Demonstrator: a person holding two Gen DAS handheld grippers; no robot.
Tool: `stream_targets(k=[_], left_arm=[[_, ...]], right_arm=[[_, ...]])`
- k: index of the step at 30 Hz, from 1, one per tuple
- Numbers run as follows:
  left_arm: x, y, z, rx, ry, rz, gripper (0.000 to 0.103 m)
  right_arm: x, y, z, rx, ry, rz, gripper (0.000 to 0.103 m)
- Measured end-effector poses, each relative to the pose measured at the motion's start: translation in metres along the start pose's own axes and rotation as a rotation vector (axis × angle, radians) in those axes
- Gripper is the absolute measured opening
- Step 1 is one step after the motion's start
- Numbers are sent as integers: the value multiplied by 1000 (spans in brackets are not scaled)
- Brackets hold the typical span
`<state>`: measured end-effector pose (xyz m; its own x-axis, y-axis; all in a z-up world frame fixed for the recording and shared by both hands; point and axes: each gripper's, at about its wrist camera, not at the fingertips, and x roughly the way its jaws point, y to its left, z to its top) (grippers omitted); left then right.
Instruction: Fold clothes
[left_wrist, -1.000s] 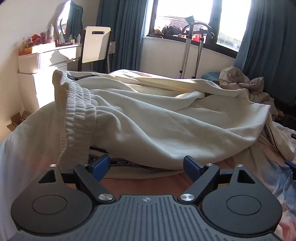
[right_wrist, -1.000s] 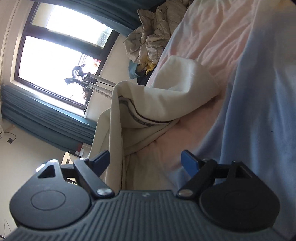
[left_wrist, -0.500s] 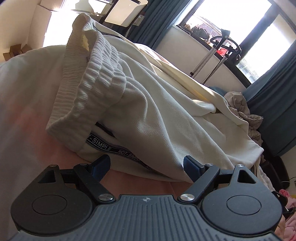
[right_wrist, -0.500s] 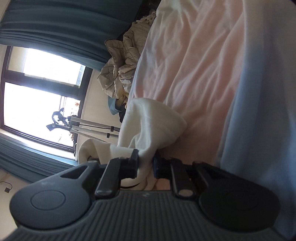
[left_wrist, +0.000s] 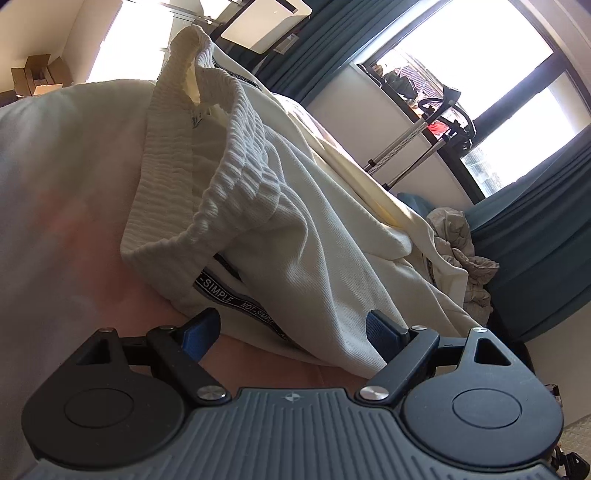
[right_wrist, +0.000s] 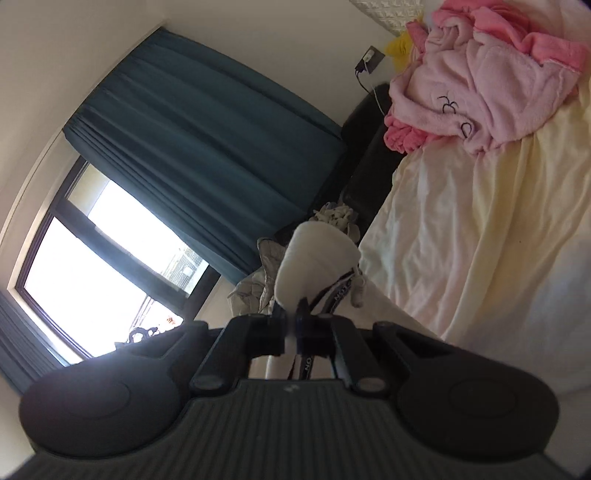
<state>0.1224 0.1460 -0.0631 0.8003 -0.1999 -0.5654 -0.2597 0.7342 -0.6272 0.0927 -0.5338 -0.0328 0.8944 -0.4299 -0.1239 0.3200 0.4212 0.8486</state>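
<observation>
The cream ribbed-knit cloth trousers (left_wrist: 306, 236) look matt, with a puckered elastic waistband (left_wrist: 236, 177). The pink fleece garment (right_wrist: 476, 74) seems fluffy, though blurred.

Bare pink bed sheet (left_wrist: 92, 229) left of the cream trousers (left_wrist: 303, 236) leaves passing room; a pink robe (right_wrist: 480, 74) (heaped) blocks the bed's far corner.

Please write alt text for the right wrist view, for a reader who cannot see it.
The right claw is shut on a fold of cream trousers with a black lettered stripe, lifted above a pale bed sheet. Behind are a pink fleece garment, teal curtains and a bright window.
</observation>
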Motion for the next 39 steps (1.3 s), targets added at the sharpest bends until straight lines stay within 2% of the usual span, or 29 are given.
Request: stream_targets(k=[3,7,10,12,13,16,19,22,28,32,39], left_arm=[[-1,6,2,-26,27,-1,88],[-2,14,7,-63,62,-2,88],[-9,24,13,-102,67,-7,88],[-16,30,15,-133,64,-11,88],[-19,33,15,-152,66,-18,88],[-26,42,15,-206,78,-42,89],[-24,47,14,-249,97,-66,90],[-15,49,11,-266,123,-71,90],[5,52,15,-316,106,-61,90],[17,47,21,-312,101,-36,90],[34,41,32,-325,139,26,91]], right_arm=[[-20,-34,14,59,-45,-91,6],[-32,-71,2,92,9,-210,6],[-34,-86,-11,100,52,-256,10],[-36,-85,-17,58,73,-272,15],[-39,-84,-19,38,79,-276,20],[-47,-86,-25,65,106,-260,52],[-53,-84,-30,75,142,-269,61],[-56,-81,-36,77,172,-306,62],[-53,-87,-50,129,233,-382,63],[-51,-91,-54,114,227,-466,63],[-36,-106,-58,134,224,-436,63]])
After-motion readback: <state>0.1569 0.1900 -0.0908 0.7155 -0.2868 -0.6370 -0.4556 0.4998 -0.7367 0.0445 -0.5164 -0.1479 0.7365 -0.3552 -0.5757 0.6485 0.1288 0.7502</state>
